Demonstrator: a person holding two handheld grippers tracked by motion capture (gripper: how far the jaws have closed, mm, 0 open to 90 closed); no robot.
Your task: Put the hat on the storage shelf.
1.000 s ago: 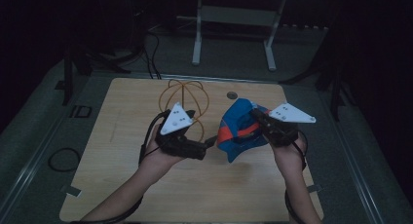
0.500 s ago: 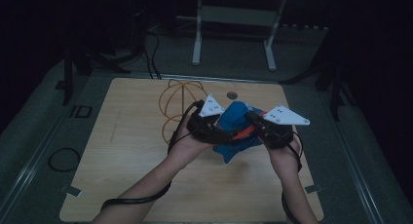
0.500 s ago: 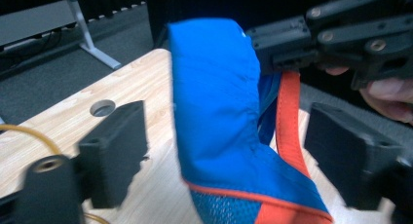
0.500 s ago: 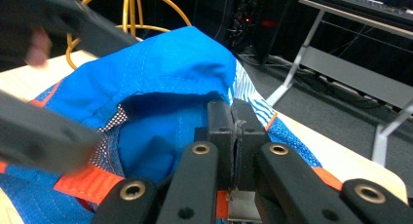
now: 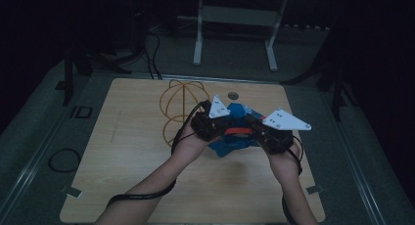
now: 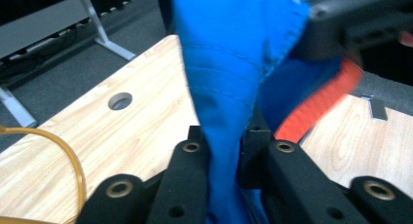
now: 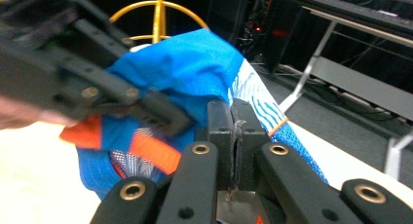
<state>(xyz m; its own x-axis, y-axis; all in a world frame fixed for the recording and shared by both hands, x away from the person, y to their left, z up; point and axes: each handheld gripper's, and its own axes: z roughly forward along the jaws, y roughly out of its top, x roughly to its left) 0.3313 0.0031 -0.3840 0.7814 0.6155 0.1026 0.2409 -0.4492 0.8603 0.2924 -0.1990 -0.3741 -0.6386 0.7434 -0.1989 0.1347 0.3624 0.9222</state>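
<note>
A dim lab or recording room: a light wood worktop (image 5: 122, 151) on grey carpet, cables (image 5: 147, 49) trailing among metal stands (image 5: 235, 34) behind.

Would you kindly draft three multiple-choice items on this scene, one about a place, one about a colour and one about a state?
1. Where does the wire ball stand?
A. On the floor
B. On the table, beyond the left claw
C. On the metal stand

2. What colour is the strap on the blue fabric item?
A. Orange
B. Green
C. White

3. How do the two claws stand?
A. Both open
B. One open, one shut
C. Both shut on the fabric

Answers:
1 B: the wire ball sits on the table just past the left claw.
2 A: an orange strap crosses the blue fabric item.
3 C: the left claw's jaws pinch a blue fold in its own view, and the right claw clamps a thin edge.
</note>
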